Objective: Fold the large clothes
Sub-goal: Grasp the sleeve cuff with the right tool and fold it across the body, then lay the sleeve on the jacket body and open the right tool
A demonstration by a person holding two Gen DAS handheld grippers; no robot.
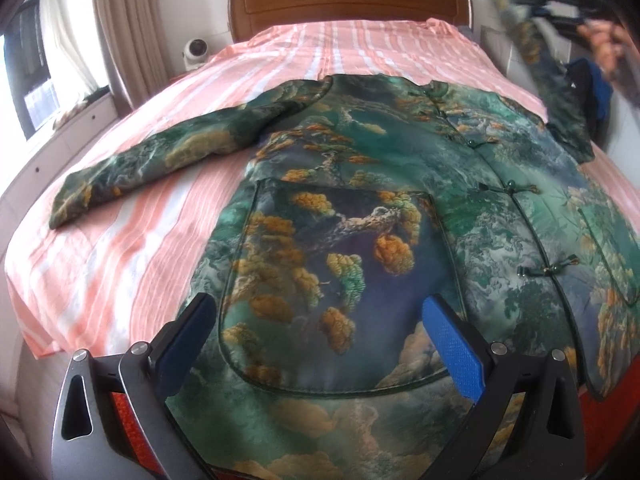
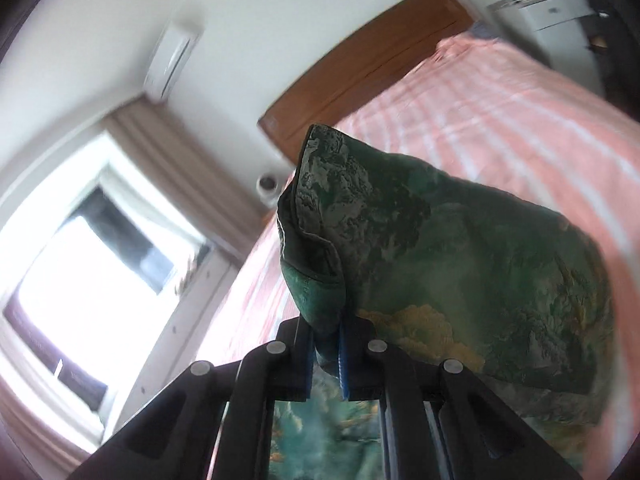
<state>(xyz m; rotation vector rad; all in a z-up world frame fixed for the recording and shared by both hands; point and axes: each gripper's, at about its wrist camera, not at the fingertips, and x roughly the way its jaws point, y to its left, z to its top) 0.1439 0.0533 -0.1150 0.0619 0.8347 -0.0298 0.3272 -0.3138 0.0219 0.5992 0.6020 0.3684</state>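
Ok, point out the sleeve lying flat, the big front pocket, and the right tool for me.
flat sleeve (image 1: 160, 160), left wrist view, mid-length of the sleeve on the bedsheet
front pocket (image 1: 340, 272), left wrist view, middle of the pocket panel
right tool (image 2: 326, 354), right wrist view, between its tips, shut on the lifted sleeve cuff

Jacket (image 1: 360, 208): woven cloth, slight satin sheen, landscape print, corded piping. Bedsheet (image 1: 120, 264): matt striped cotton-like cloth, finely creased. Headboard (image 1: 348, 0): polished wood, glossy. Left gripper (image 1: 320, 344): matt black plastic fingers, textured blue pads (image 1: 456, 344), brushed metal pins.
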